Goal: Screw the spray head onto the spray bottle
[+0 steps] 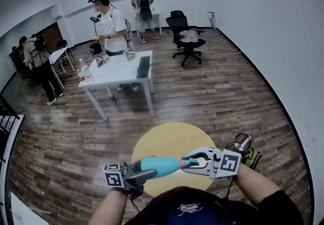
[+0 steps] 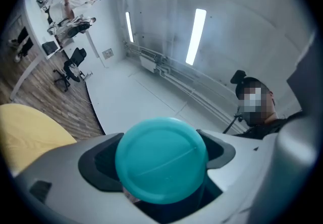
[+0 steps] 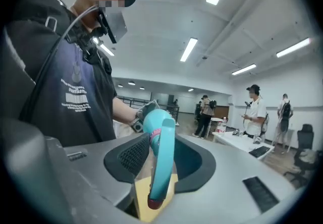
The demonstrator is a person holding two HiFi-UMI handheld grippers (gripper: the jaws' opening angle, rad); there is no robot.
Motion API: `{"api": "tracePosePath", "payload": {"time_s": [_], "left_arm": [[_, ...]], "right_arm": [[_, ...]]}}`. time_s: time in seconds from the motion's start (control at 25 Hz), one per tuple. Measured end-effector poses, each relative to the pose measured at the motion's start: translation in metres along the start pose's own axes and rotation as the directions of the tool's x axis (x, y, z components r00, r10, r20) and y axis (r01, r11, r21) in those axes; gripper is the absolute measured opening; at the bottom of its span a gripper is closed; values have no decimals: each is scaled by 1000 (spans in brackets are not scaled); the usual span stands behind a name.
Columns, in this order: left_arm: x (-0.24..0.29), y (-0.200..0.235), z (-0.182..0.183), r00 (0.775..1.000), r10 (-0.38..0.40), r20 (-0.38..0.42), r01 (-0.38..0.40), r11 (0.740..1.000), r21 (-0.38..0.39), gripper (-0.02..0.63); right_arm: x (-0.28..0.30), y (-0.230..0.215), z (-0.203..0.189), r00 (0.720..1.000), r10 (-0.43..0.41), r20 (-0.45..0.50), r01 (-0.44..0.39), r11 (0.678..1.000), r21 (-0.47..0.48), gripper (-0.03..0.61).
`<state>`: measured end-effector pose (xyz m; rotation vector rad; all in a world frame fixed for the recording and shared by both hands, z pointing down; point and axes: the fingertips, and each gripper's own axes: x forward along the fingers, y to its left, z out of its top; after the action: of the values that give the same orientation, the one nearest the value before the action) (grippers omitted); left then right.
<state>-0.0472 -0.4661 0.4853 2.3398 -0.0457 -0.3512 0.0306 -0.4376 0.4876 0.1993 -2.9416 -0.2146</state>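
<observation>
I hold a teal spray bottle [image 1: 161,165] lying level above the round yellow table [image 1: 167,138]. My left gripper [image 1: 144,174] is shut on the bottle's base end; in the left gripper view the bottle's round teal bottom [image 2: 160,160] fills the gap between the jaws. At the bottle's other end sits the spray head [image 1: 191,162], with my right gripper [image 1: 196,162] closed round it. In the right gripper view the teal spray head with its pink-tipped trigger [image 3: 160,152] stands between the black pads [image 3: 132,156], the left pad against it.
A shiny metal cup [image 1: 243,142] and a yellow-green object [image 1: 253,158] sit by my right arm. Farther off stand a white table [image 1: 119,73] with a keyboard and bottles, a black office chair [image 1: 186,36], and several people.
</observation>
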Motion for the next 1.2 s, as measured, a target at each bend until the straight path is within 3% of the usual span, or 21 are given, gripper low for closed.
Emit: {"api": "tracePosePath", "payload": {"time_s": [0.12,0.32,0.52,0.76,0.84,0.92,1.0,1.08,1.2], "left_arm": [[-7,11,5,998,17,67,-11,996,-87,462],[-8,20,-8,999,31,41,-25,989,-146,462],[-11,39,-20,998,20,58,-4,968,-251,462],[-22,60,-26,995,-6,103,35,959,-281,468],[-45,75,-26,985,21,173,33,953,-301,465],[-87,100,-23,951,123,283,-23,943,-332,465],[-129,121,-29,913,250,321,-141,934,-328,462],[-154,129,-43,899,333,284,-254,926,-280,462],[-169,130,-65,900,385,204,-348,917,-195,462]], "right_arm": [[1,-13,-1,995,-86,-50,80,991,-104,193],[6,-6,-14,991,-58,-122,36,984,-173,204],[10,7,-31,992,77,-103,-82,995,-52,156],[19,-1,-46,987,116,-112,-115,993,15,152],[22,-3,-53,983,133,-124,-130,991,29,152],[22,-10,-62,983,121,-135,-113,991,68,152],[23,-23,-79,978,93,-186,-74,991,108,152],[28,-39,-104,965,60,-257,-28,992,124,152],[39,-62,-148,930,9,-368,49,988,149,152]]}}
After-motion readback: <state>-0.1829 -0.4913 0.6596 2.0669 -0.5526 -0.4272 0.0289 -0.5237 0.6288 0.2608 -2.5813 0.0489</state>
